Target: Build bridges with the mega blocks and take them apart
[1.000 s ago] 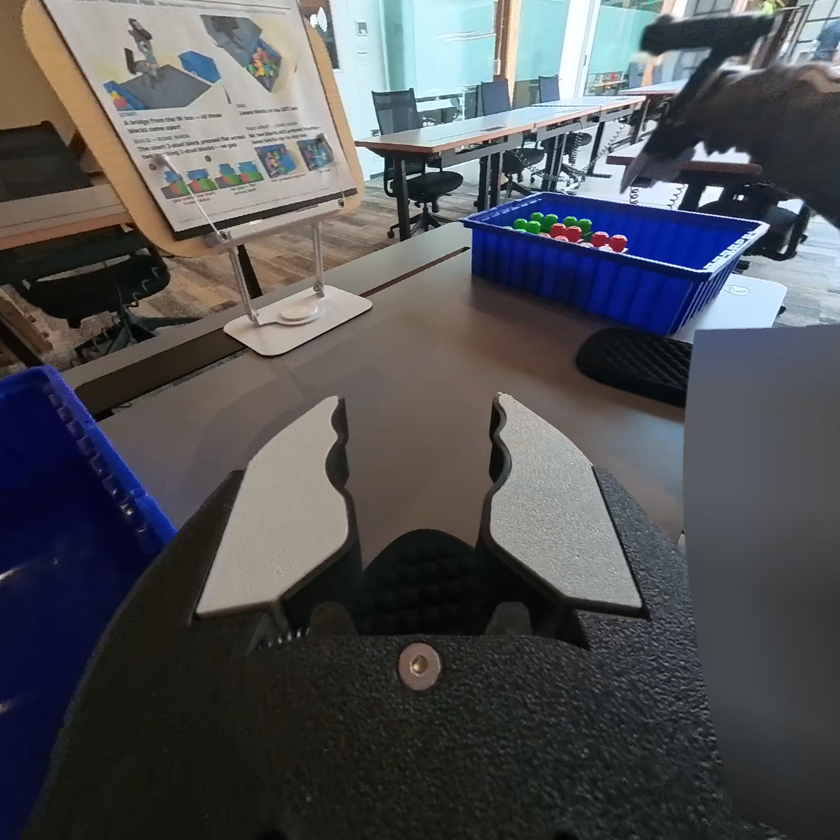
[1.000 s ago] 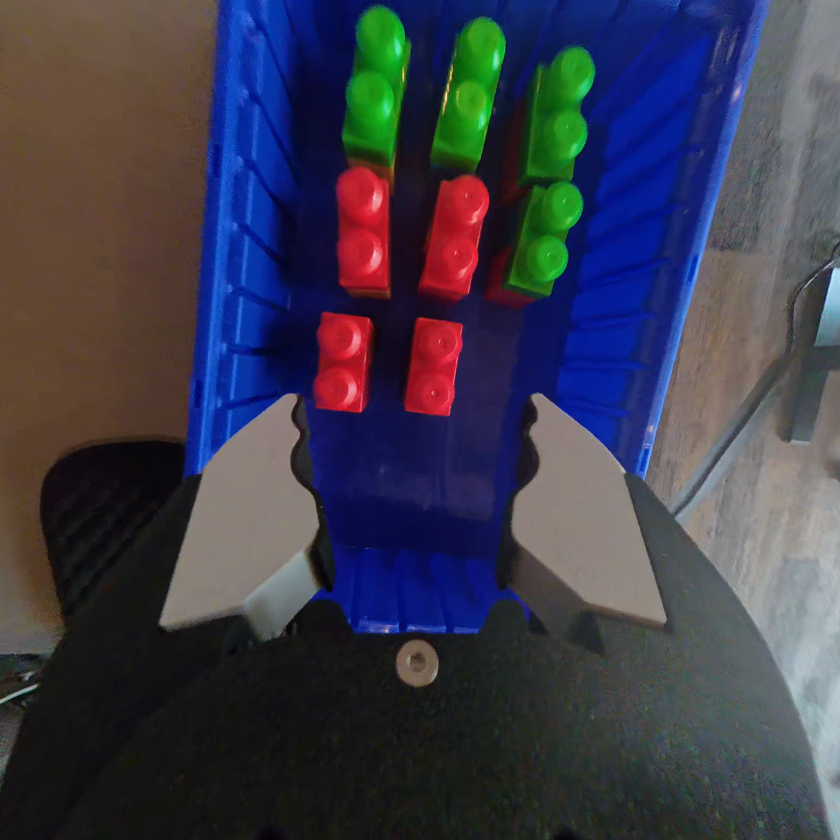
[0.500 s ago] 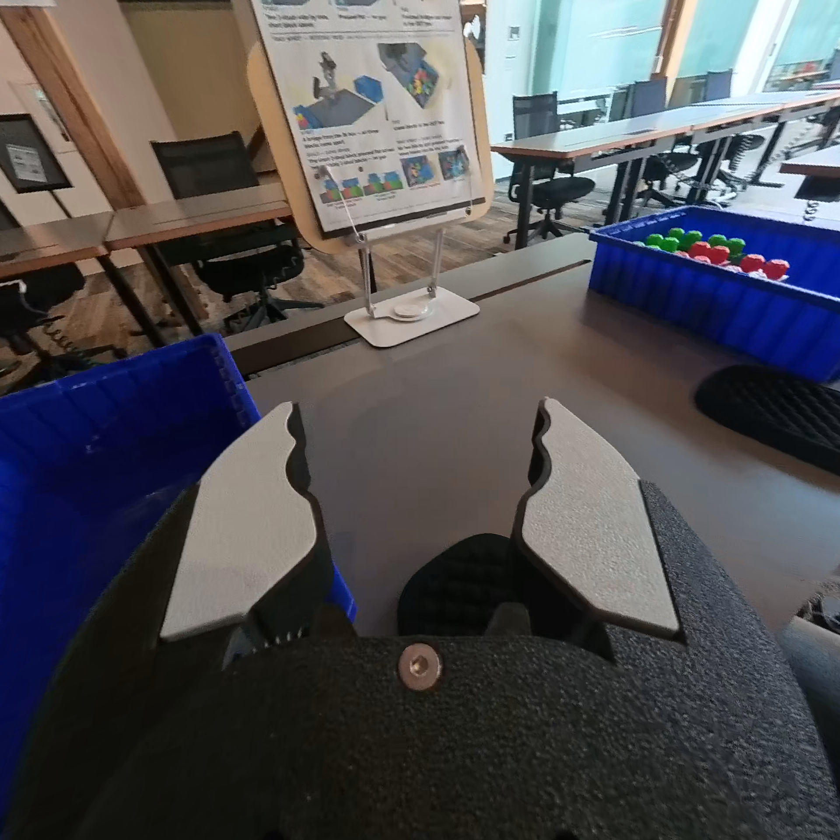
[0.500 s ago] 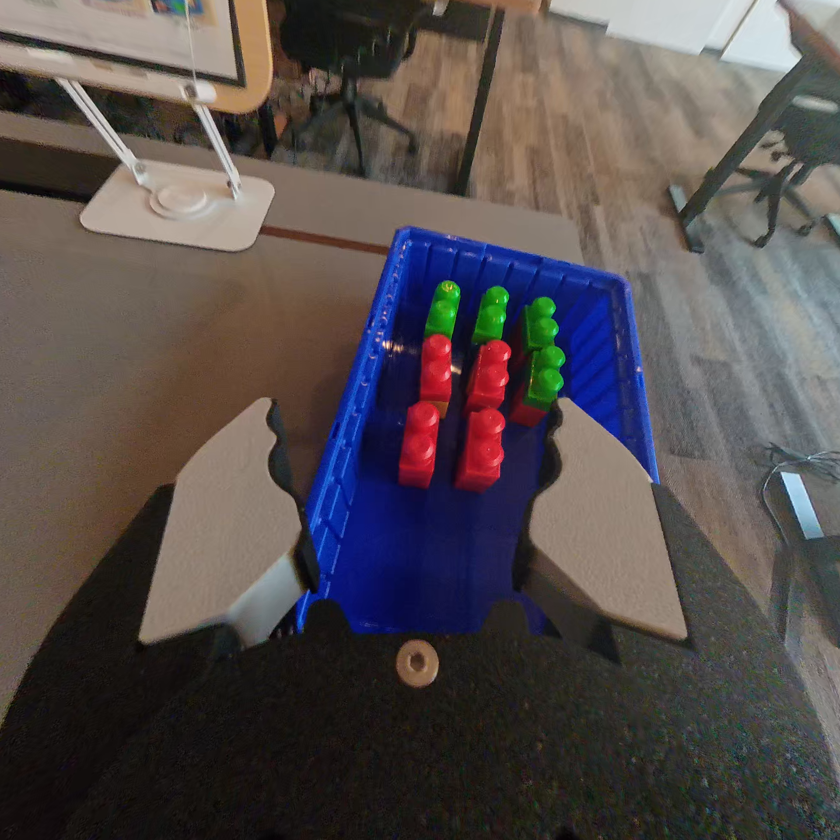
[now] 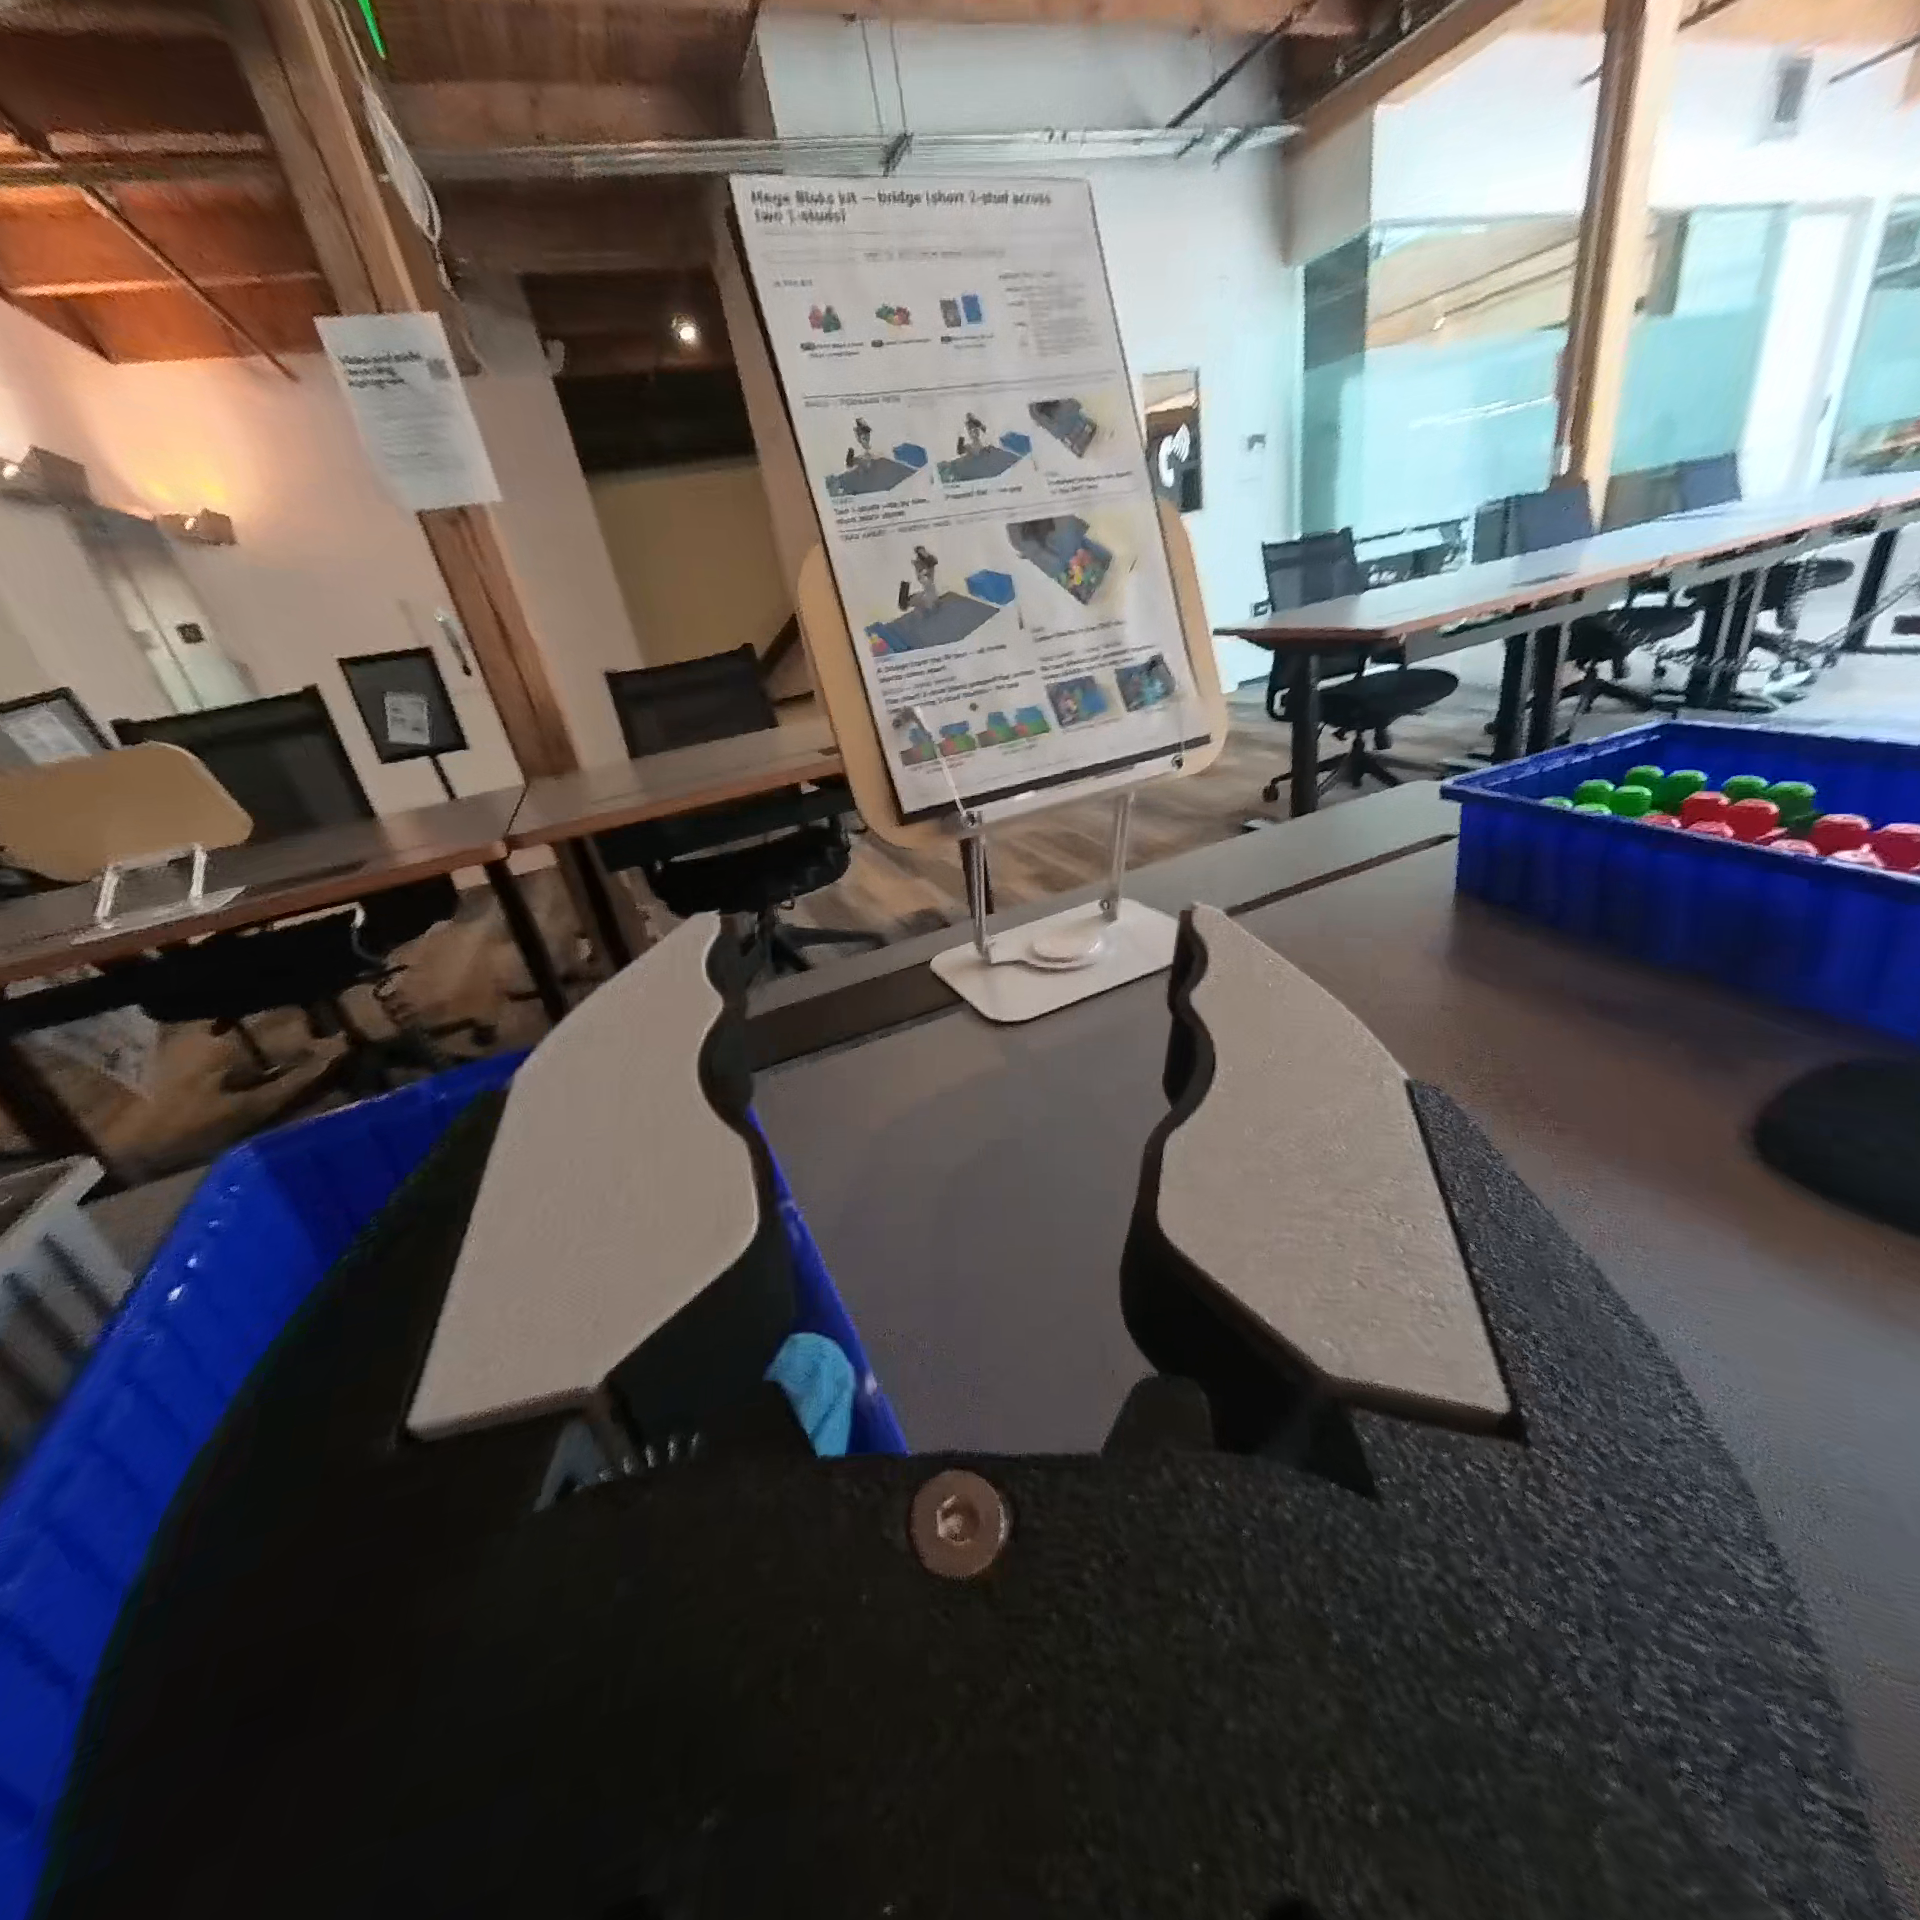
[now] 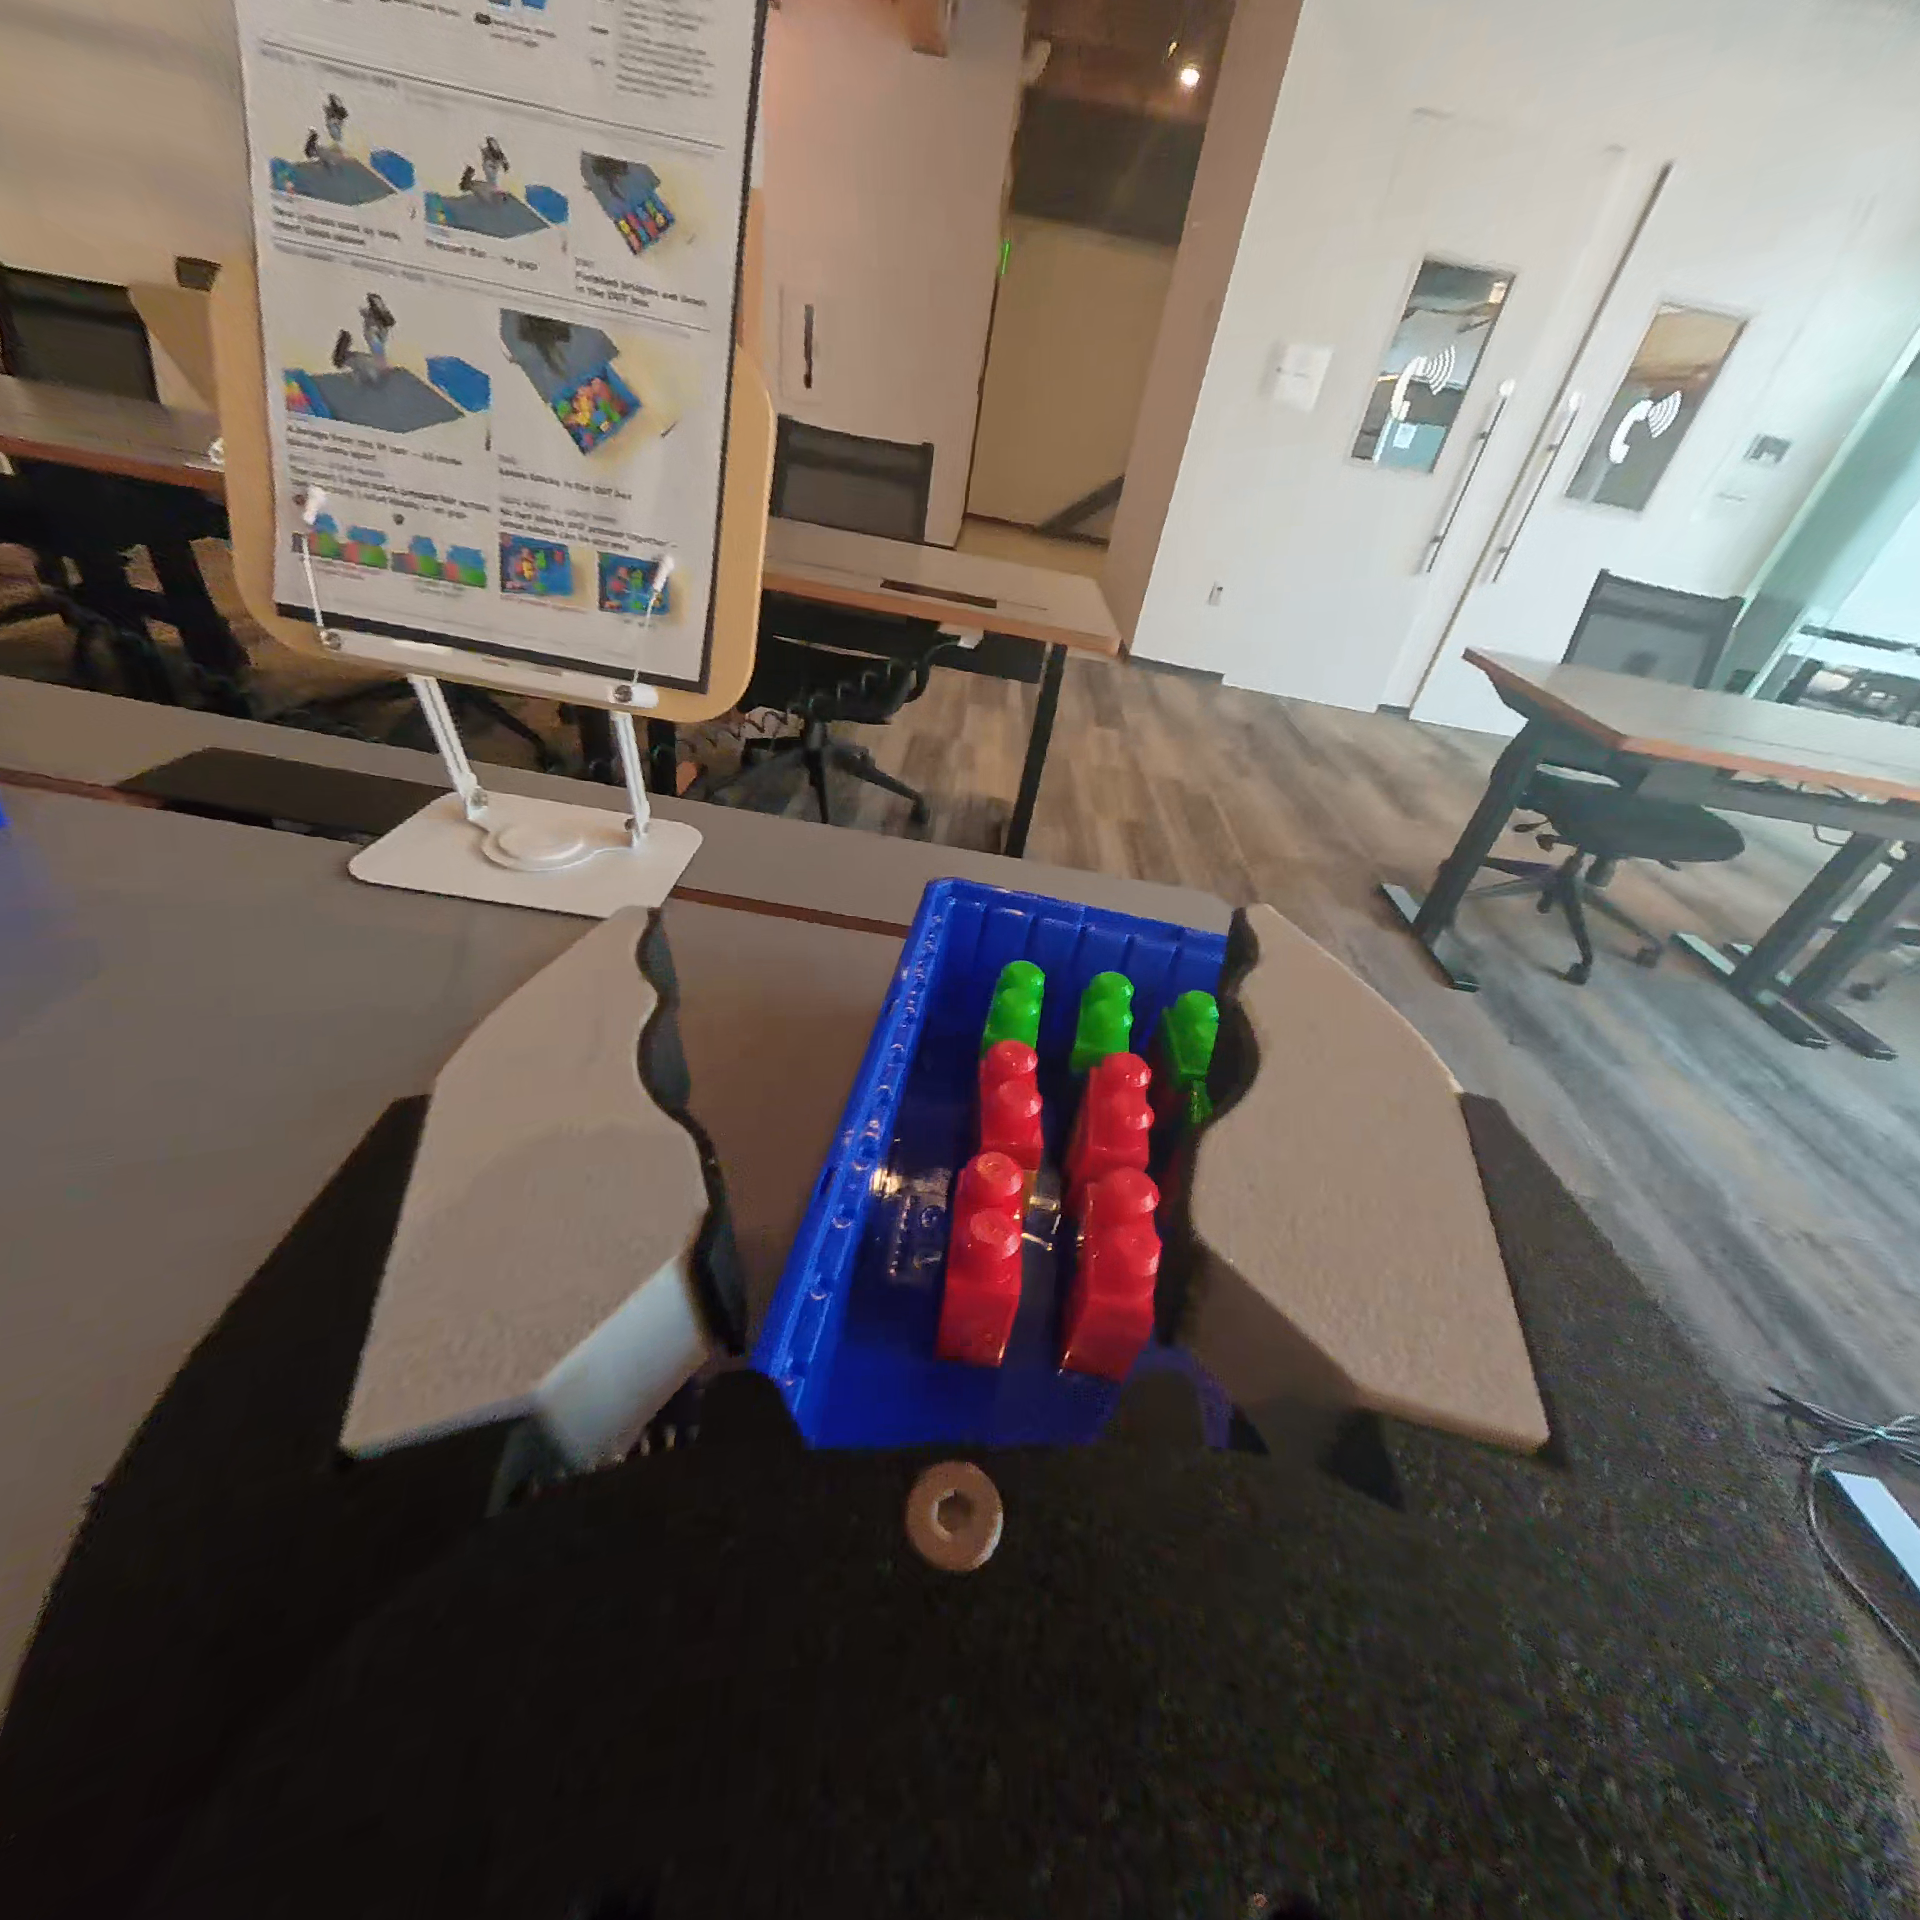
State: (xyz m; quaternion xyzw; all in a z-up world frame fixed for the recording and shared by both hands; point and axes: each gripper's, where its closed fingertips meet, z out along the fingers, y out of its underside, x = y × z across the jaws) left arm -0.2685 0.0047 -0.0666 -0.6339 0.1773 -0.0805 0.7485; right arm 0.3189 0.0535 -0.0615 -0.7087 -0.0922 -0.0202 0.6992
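The left wrist view is taking in the left blue bin [image 5: 177, 1330] at the near left edge of the surface [image 5: 1558, 1039], something the right wrist view is hardly catching; a light blue piece [image 5: 816, 1387] is showing inside it, and what it is cannot be told. The left hand-held gripper [image 5: 945, 1101] is hovering level over that bin's right rim, its jaws spread wide with nothing between them. Farther on, the instruction sheet on its stand [image 5: 987, 520] is standing upright at the back of the surface. A black mat [image 5: 1849, 1143] is lying at the right, just in front of the right blue bin [image 5: 1683, 904].

The right wrist view is looking down into the right blue bin [image 6: 831, 1195], showing the layout the other view is only skimming: green mega blocks [image 6: 1101, 1018] are sitting in the far row and red mega blocks [image 6: 1112, 1268] in the two nearer rows, studs up. The right hand-held gripper [image 6: 951, 1122] is tilting downward above the bin's near end, jaws wide apart and empty, apart from the blocks
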